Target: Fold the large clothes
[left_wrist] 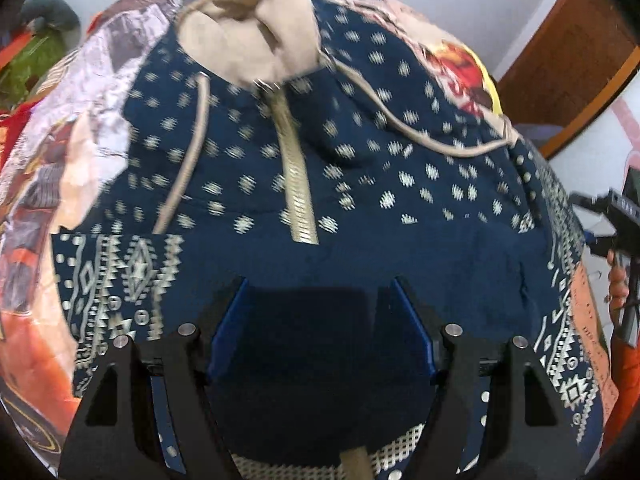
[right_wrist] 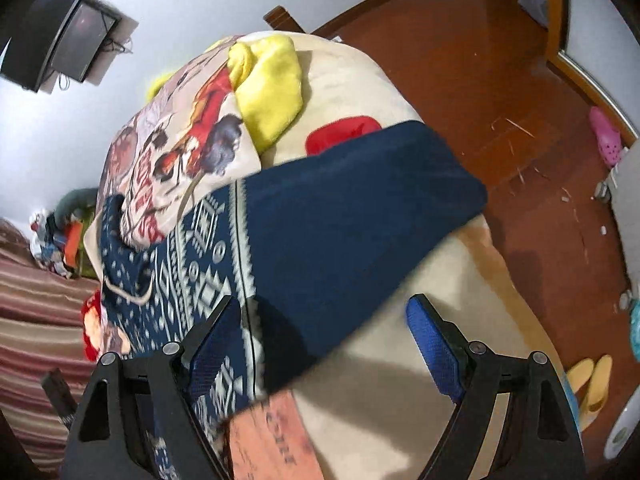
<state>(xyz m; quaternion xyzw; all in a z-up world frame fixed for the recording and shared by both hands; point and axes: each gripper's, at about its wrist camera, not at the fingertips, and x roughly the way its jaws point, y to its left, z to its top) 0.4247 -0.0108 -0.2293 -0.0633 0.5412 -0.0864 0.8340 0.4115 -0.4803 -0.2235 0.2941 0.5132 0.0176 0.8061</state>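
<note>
A navy hoodie (left_wrist: 340, 184) with a cream pattern, beige hood (left_wrist: 256, 40) and drawstrings lies flat on the bed, front up. My left gripper (left_wrist: 318, 292) is open just above its plain navy lower part, holding nothing. In the right wrist view the hoodie's sleeve (right_wrist: 352, 208) lies spread across the bed toward the edge. My right gripper (right_wrist: 324, 320) is open over the sleeve's near edge, holding nothing. The right gripper also shows at the right edge of the left wrist view (left_wrist: 612, 216).
The bed has a printed cover (right_wrist: 180, 148) and cream blanket (right_wrist: 360, 80). A yellow cloth (right_wrist: 272, 88) and a red item (right_wrist: 344, 132) lie behind the sleeve. Wooden floor (right_wrist: 500, 92), pink shoe (right_wrist: 606, 136) and yellow slippers (right_wrist: 592, 380) are to the right. A wall screen (right_wrist: 60, 28) hangs behind.
</note>
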